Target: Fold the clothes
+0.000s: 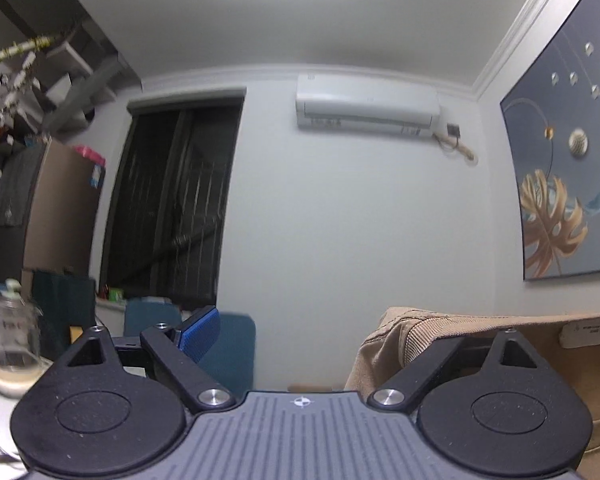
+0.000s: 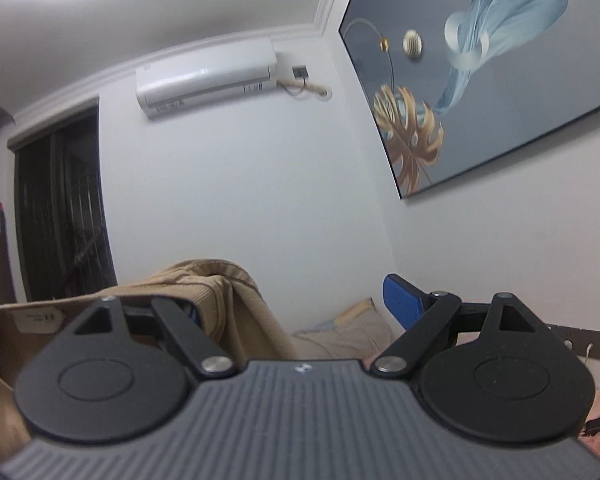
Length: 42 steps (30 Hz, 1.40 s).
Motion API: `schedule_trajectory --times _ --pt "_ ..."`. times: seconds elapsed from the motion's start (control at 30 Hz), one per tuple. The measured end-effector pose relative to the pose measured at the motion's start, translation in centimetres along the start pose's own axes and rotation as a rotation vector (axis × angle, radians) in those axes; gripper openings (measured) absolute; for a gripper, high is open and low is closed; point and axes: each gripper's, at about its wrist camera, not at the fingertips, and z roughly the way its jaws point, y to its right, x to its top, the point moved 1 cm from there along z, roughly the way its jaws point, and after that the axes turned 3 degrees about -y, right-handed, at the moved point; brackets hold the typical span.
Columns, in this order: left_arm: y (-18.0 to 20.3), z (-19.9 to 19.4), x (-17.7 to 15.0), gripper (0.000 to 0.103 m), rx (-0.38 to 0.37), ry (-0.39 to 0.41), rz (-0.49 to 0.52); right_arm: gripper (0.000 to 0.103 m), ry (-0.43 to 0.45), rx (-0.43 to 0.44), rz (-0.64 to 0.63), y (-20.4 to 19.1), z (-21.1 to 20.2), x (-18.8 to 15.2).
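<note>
**Tan garment slung between two wide-open tongs**

The garment (image 1: 440,332) (image 2: 220,280) is a soft tan cloth with a fine ribbed, corduroy-like weave and a thick stitched seam along its rolled upper edge. It hangs in the air between the two tools. In the left wrist view it drapes over the right-hand finger of the left gripper (image 1: 312,332), and in the right wrist view over the left-hand finger of the right gripper (image 2: 300,308). A small white rectangular label (image 1: 588,330) (image 2: 40,318) lies flat on its smoother inner face.

Both tongs stand wide apart, with bare wall showing through each gap. Nothing is pinched between the pads. The outer finger of each tool is uncovered and shows a blue, finely ridged pad (image 1: 200,332) (image 2: 406,304). The covered pads are hidden, so I cannot tell how the cloth sits on them.

Beyond, a smooth white air conditioner (image 1: 366,106) (image 2: 206,76) is boxy against the pale matte wall. A large flat painting (image 1: 564,168) (image 2: 480,80) with a golden leaf hangs on the adjoining wall. A clear glass jar (image 1: 8,332) stands at the far left.
</note>
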Motion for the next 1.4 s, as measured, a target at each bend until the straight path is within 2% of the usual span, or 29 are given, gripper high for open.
schedule_trajectory --times 0.2,0.33,0.43,0.53,0.63,0.73,0.83,0.93,1.0,1.13,1.23,1.3,1.4 --pt "1.3 14.3 -7.1 0.092 0.032 -0.134 0.045 0.087 -0.16 -0.042 -0.033 0.3 12.8 -5.9" --pt "2.7 24.1 -12.0 0.092 0.052 -0.199 0.024 0.087 -0.221 -0.058 -0.042 0.5 22.7 -9.6" --pt "3.8 32.1 -17.0 0.095 0.072 -0.242 0.018 0.086 -0.244 -0.064 -0.06 0.4 30.0 -13.2" --pt "4.8 40.1 -23.5 0.096 0.075 -0.284 0.047 0.086 -0.272 -0.076 -0.084 0.8 37.5 -17.9" --pt "5.9 48.1 -31.3 0.096 0.06 -0.354 0.074 0.086 -0.336 -0.086 -0.093 1.9 45.3 -24.3" --pt "6.8 55.6 -39.8 0.096 0.044 -0.469 0.092 0.085 -0.445 -0.101 -0.108 3.5 52.9 -31.5" --pt "7.6 61.4 -47.9 0.096 0.035 -0.583 0.131 0.085 -0.574 -0.125 -0.108 4.9 58.5 -38.8" --pt "8.2 65.3 -54.5 0.096 0.023 -0.707 0.187 0.085 -0.712 -0.132 -0.121 6.1 62.8 -44.8" --pt "8.8 67.0 -57.8 0.095 0.01 -0.788 0.224 0.085 -0.817 -0.127 -0.147 6.7 64.1 -47.7" --pt "9.2 69.5 -61.0 0.096 -0.047 -0.966 0.293 0.085 -1.005 -0.091 -0.234 6.6 66.0 -51.3" --pt "9.3 69.5 -61.6 0.098 -0.127 -1.052 0.294 0.085 -1.06 -0.011 -0.312 5.3 66.2 -51.7" --pt "9.1 69.0 -60.8 0.103 -0.158 -1.046 0.274 0.085 -1.047 0.027 -0.349 4.4 66.0 -51.3" --pt "9.1 67.4 -59.0 0.103 -0.199 -1.014 0.229 0.085 -1.013 0.089 -0.237 3.6 64.6 -49.6"
